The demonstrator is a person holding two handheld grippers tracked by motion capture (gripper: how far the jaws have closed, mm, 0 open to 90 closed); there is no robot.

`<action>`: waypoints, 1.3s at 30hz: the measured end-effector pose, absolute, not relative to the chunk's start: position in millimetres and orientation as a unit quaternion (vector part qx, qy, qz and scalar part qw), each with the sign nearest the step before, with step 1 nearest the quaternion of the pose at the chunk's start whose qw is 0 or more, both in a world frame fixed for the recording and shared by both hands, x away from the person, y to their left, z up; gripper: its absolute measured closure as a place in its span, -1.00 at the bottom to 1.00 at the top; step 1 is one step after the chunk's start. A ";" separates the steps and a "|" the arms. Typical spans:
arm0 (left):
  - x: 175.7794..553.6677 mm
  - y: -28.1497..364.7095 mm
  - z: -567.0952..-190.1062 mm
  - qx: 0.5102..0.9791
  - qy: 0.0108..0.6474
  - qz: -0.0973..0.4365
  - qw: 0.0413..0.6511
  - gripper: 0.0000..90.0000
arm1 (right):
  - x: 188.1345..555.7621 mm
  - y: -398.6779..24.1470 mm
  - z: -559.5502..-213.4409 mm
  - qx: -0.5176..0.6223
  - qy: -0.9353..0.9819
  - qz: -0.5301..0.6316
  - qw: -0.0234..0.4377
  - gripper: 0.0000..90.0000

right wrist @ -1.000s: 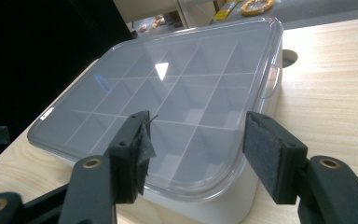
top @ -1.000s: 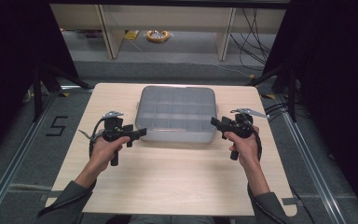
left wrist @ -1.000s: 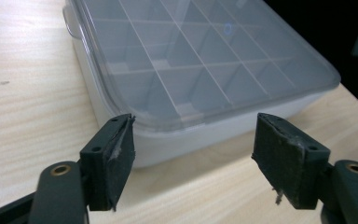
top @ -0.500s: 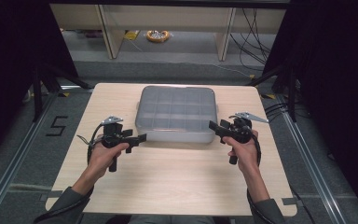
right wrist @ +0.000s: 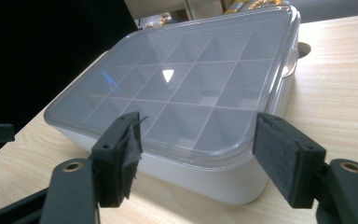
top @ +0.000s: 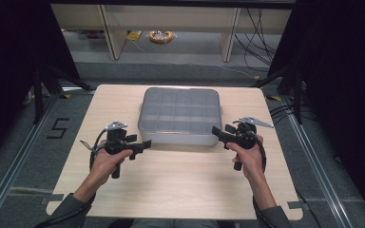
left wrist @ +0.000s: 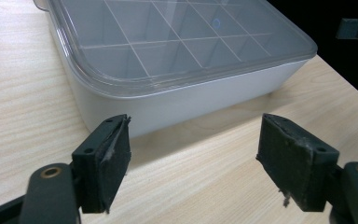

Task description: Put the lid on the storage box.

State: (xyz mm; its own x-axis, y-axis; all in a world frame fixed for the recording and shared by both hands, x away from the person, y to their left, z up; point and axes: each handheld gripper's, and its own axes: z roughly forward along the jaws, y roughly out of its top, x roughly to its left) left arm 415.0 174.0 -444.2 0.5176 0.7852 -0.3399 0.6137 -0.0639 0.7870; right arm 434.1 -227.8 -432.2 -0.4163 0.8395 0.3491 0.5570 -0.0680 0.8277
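We see a pale wooden table (top: 180, 190) from above, with a shallow white organiser box (top: 180, 118) lying flat near its far middle, long side toward us. A clear lid (left wrist: 177, 42) sits fully on the box, and through it we make out a grid of thin dividers forming many small compartments; as far as we can tell, every compartment is empty. A small latch or tab (right wrist: 291, 60) shows on one short side of the box in the right gripper view, though we cannot tell whether it is fastened. We hold a black two-jaw gripper in each hand. Our left gripper (top: 145, 144) sits just beside the box's near left corner, pointing toward it, and its jaws stand wide apart with nothing between them; in the left gripper view the box's near wall and corner lie just beyond the gap. Our right gripper (top: 216, 130) is at the near right corner, its tips very close to the box wall or perhaps touching it, and its jaws are likewise spread wide and hold nothing; in the right gripper view the lid's rim at that corner sits framed between the two pads (right wrist: 284, 158). We judge the work to be at its very start: both grippers are lined up at the near corners, but the box is not grasped and the lid is not lifted. Taking hold and opening or moving the box remains to be done.
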 end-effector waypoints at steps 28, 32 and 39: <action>390.2 170.7 -463.5 0.734 0.461 0.070 0.493 -0.59 | 411.4 -216.1 -435.2 0.514 0.675 0.517 0.114 -0.49; 386.0 168.8 -467.5 0.740 0.456 0.066 0.490 -0.59 | 405.9 -214.9 -437.7 0.520 0.678 0.509 0.109 -0.51; 378.8 167.1 -479.2 0.745 0.453 0.073 0.484 -0.58 | 399.0 -209.9 -444.3 0.497 0.695 0.505 0.120 -0.57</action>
State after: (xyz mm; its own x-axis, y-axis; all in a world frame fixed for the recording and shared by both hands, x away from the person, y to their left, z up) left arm 378.8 167.1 -479.2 0.5788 0.7458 -0.3297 0.6049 -0.1216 0.7869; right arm 399.0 -209.9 -444.3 -0.4767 0.8124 0.3359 0.5710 -0.0044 0.8209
